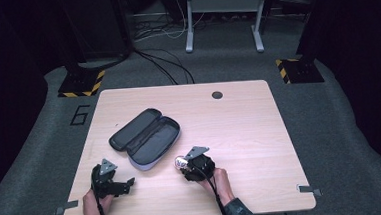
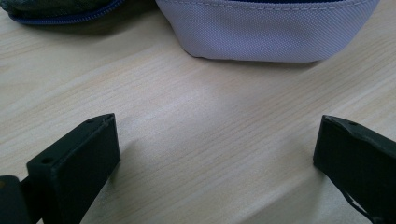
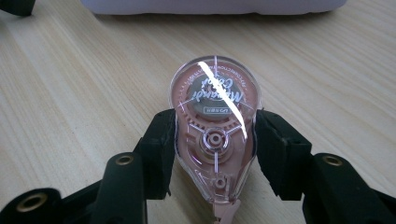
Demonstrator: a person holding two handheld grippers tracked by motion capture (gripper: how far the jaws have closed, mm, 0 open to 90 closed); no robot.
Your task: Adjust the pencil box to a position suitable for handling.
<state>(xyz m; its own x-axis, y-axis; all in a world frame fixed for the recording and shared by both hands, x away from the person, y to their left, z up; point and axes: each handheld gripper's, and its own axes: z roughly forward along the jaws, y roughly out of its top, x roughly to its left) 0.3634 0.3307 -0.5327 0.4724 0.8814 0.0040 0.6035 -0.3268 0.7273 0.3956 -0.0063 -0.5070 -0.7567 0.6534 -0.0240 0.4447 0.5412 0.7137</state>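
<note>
**Tape roller pinched, case open, slip risk**

Lower centre of the high view: right gripper (image 1: 188,163) is closed on a small correction-tape roller (image 3: 214,135). In the right gripper view the jaws press its two narrow sides just below the widest part, with the round end pointing away toward the case. The shell is clear pink plastic, smooth and glossy, a teardrop shape with gears and a spool visible inside and a bright glare streak across it. The nib at bottom centre of that view is cut off by the frame.

Risk, judged: hard slick curved sides against flat black pads, so the roller could squirt forward or twist if the squeeze eases or it bumps the case rim. Too hard a squeeze might flex the thin shell.

Lower left of the high view: left gripper (image 1: 114,181) sits low over the table (image 1: 240,129), jaws wide apart, holding nothing; the left gripper view shows bare wood grain between them.

Farther, centre left: pencil case (image 1: 147,138) lies unzipped and open, both halves up, just beyond both grippers. It is woven fabric, pale lilac outside, dark grey lining, blue zip, rounded ends. Soft walls could fold under a drop; the left gripper could nudge it.

Table is light matte wood laminate with a dark grommet hole (image 1: 217,95) at the far edge.
</note>
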